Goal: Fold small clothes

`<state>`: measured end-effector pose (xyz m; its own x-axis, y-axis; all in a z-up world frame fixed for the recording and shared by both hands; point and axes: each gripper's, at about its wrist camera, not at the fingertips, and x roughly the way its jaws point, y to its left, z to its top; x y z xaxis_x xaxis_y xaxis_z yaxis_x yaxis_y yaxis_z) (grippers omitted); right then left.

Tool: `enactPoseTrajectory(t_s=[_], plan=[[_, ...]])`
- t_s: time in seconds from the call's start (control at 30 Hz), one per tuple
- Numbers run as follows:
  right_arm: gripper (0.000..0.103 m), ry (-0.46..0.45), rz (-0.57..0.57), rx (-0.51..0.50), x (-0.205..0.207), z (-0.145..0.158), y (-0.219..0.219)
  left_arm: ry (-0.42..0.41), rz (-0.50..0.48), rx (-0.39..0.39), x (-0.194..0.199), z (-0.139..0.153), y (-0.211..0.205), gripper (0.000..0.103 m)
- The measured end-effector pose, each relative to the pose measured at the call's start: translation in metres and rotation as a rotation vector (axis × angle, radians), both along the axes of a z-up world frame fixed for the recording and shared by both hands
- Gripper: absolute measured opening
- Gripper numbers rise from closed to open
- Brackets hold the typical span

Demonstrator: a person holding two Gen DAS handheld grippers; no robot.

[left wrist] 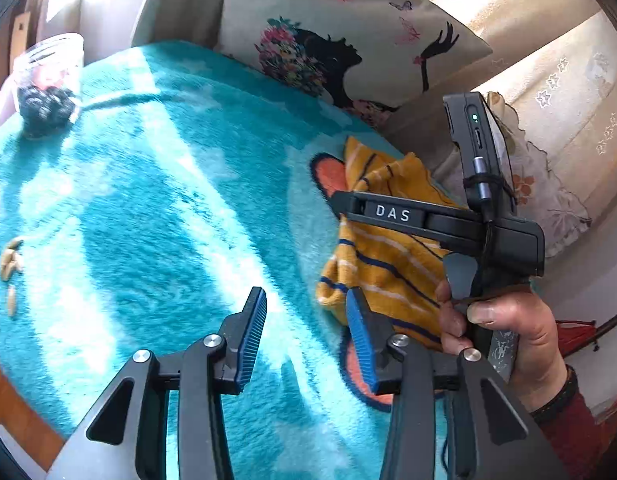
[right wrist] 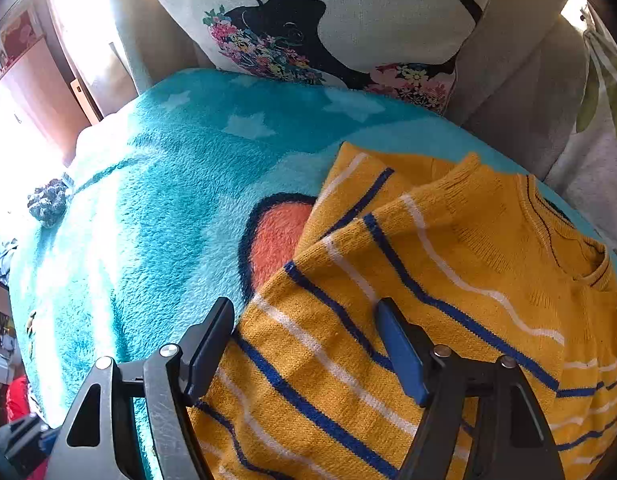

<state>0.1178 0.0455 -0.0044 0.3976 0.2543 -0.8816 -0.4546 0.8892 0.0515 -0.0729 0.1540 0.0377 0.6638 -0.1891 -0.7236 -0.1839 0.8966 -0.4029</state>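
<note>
Garment: we find the mustard-yellow knit sweater with blue and white stripes [right wrist: 428,280] lying on the turquoise fleece blanket with an orange fish print [right wrist: 156,216], a sleeve already laid over the body.
Right gripper [right wrist: 304,340]: jaws spread wide, straddling the sweater's lower left edge — placed to pinch that edge for a fold, we judge.
Left gripper [left wrist: 306,336]: jaws wide, empty, over bare blanket beside the sweater's corner — ready to assist.
Backstop: the cream printed cushion [right wrist: 328,20] bounds the far side.

White letters "DAS" stand on the right tongs [left wrist: 340,204].
</note>
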Motion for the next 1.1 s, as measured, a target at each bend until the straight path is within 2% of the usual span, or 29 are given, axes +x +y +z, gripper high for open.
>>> enactPoseTrajectory(t_s=[0.13, 0.23, 0.33, 0.47, 0.63, 0.7, 0.83, 1.1], plan=[[0.084, -0.032, 0.010, 0.000, -0.010, 0.004, 0.001, -0.028, 0.095, 0.116, -0.017, 0.011, 0.011, 0.046], [0.084, -0.035, 0.010, 0.088, -0.023, 0.021, -0.016, -0.026, 0.104, 0.115, -0.020, 0.013, 0.017, 0.047], [0.084, -0.088, -0.004, 0.119, -0.046, 0.045, -0.044, -0.033, 0.093, 0.116, -0.022, 0.017, 0.015, 0.047], [0.084, -0.163, -0.051, 0.106, -0.078, 0.064, -0.092, -0.042, 0.062, 0.139, -0.019, 0.021, -0.002, 0.048], [0.084, -0.251, -0.173, 0.062, -0.119, 0.073, -0.162, -0.049, 0.010, 0.188, -0.015, 0.025, -0.033, 0.049], [0.084, -0.275, -0.229, 0.054, -0.133, 0.075, -0.190, -0.051, -0.016, 0.203, -0.013, 0.027, -0.045, 0.053], [0.084, -0.281, -0.312, 0.060, -0.154, 0.071, -0.233, -0.049, -0.061, 0.246, -0.010, 0.031, -0.073, 0.054], [0.084, -0.292, -0.412, 0.086, -0.176, 0.060, -0.282, -0.024, -0.163, 0.327, 0.000, 0.026, -0.138, 0.057]])
